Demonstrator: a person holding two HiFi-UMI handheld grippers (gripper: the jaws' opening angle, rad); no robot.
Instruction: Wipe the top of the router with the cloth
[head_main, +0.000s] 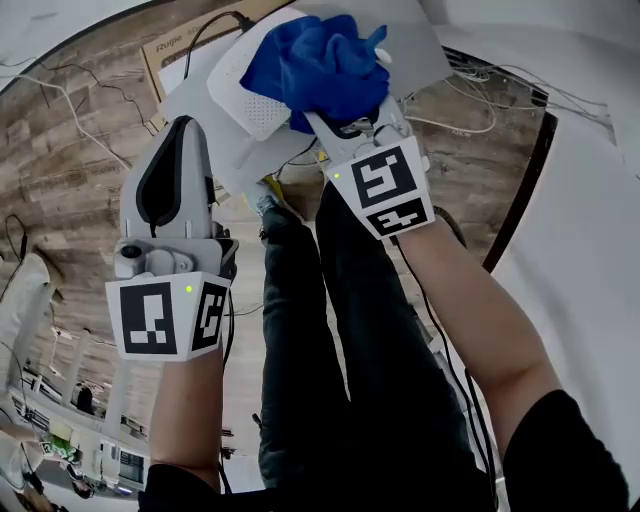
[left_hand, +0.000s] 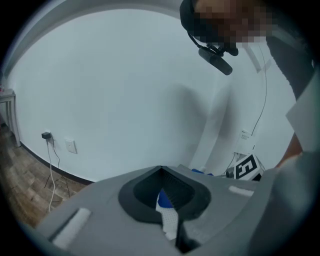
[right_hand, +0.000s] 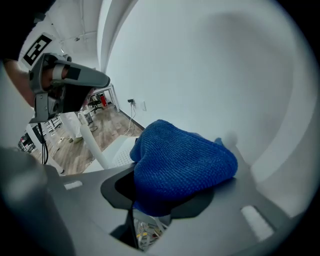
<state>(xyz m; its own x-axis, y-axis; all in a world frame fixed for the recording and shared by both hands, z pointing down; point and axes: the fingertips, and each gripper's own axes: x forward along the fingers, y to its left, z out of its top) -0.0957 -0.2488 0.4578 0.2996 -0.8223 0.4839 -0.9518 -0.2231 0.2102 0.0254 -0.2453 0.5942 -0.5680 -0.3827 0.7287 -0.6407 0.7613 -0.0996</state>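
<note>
Up top in the head view, the right claw (head_main: 345, 112) is clamped on the blue cloth (head_main: 320, 62), which sits on the white router (head_main: 245, 95). Left claw (head_main: 185, 130) is closed and empty, lower left.

Blue against white and grey

The cloth (head_main: 320, 65) is deep blue with a knitted weave. The router (head_main: 248, 92) is white, dotted with fine holes. The left tool (head_main: 185, 122) and right tool (head_main: 350, 112) are grey with black-and-white square markers (head_main: 385, 180). The floor (head_main: 80, 150) is brown wood-grain.

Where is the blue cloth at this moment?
The blue cloth sits top centre in the head view, bunched on the white router, clamped in the right gripper.
</note>
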